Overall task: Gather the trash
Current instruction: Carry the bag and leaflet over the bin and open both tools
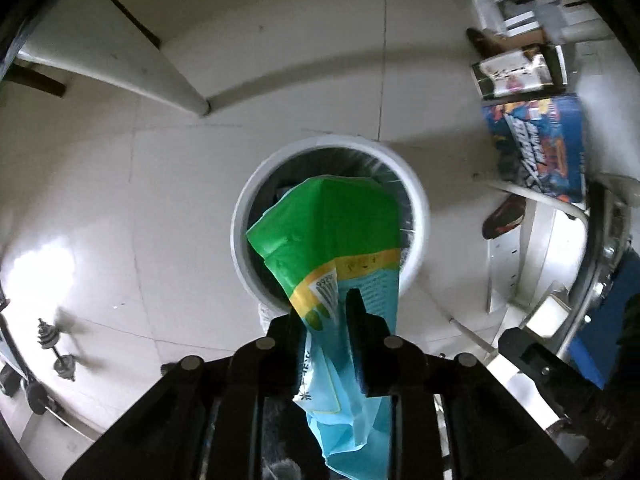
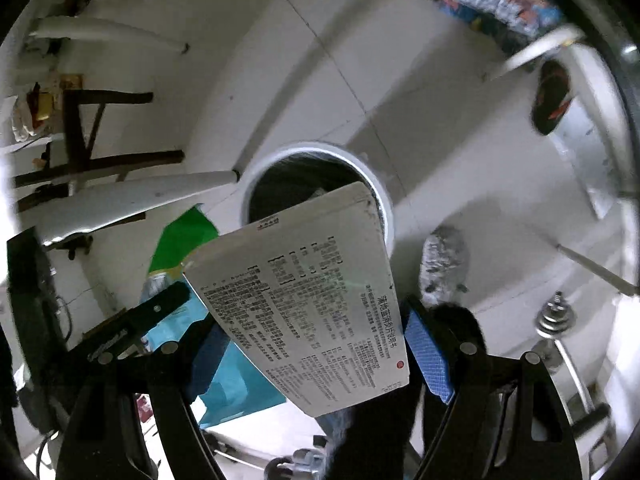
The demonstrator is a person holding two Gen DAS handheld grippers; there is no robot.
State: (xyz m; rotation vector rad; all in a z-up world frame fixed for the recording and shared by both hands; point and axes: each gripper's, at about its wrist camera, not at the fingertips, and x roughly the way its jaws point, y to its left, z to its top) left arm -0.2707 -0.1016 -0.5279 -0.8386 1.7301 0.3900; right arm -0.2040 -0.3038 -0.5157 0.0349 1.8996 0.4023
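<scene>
Left fingers (image 1: 320, 320) pinch a green-blue plastic bag (image 1: 328, 232), right fingers (image 2: 316, 328) clamp a printed box (image 2: 304, 304); both hang over the bin (image 1: 416, 200), awaiting release.

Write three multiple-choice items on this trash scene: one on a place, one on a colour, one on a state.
1. Where is the bin relative to the left gripper?
A. Straight below, on the floor
B. On a shelf
C. Behind the gripper

2. What colour is the far end of the bag?
A. Red
B. Green
C. Black

3. What is the state of the right gripper?
A. Open and empty
B. Shut on a shoe
C. Shut on the printed sheet

Answers:
1. A: the left view looks down the fingers into the bin's round white rim on the tiles.
2. B: green lies over the bin mouth, turning yellow and then blue toward the fingers.
3. C: both blue pads press the sheet's sides.
</scene>
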